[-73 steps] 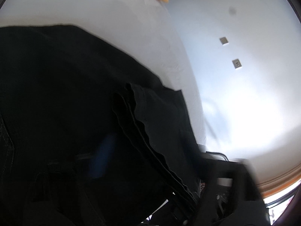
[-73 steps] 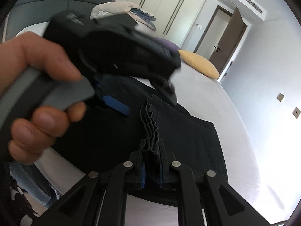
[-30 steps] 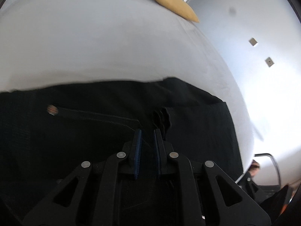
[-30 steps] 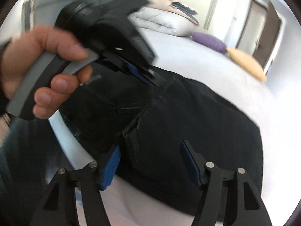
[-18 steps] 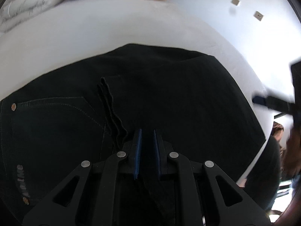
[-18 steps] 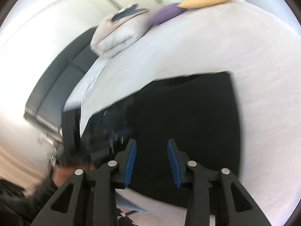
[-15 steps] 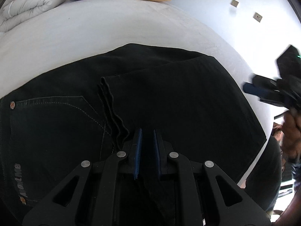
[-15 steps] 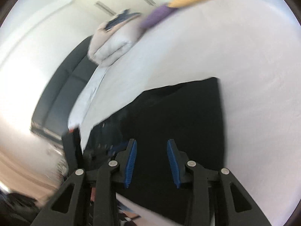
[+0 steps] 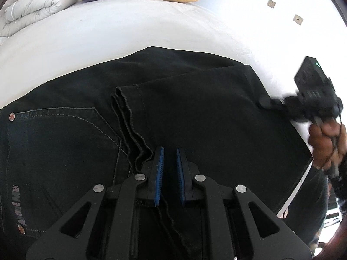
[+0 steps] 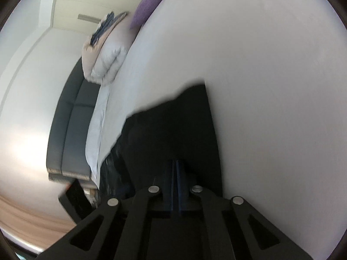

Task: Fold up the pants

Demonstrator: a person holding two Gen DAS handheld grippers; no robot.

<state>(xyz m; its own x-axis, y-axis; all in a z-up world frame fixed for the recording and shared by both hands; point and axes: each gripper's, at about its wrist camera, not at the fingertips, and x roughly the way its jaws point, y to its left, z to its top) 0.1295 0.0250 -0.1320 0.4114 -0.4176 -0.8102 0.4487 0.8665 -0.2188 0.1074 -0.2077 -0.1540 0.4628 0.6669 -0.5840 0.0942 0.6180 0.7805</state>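
The black pants [image 9: 195, 112] are lying folded once on the white bed [image 9: 108, 28], with the leg hems [image 9: 128, 112] stacked just ahead and to the left of the left claw [image 9: 169, 169], over the seat pocket [image 9: 58, 134]. The left claw's blue pads [image 9: 159, 169] are standing slightly apart over the top layer, gripping nothing as far as can be seen. The right claw [image 10: 173, 184] is working at the far folded edge, its pads pressed together on what looks like the fabric's edge, though blur is making this uncertain. To do the next fold well, each claw is probably needing to take all layers at once, lifting evenly and carrying the edge across so that the hems are staying aligned and no layer is slipping or bunching
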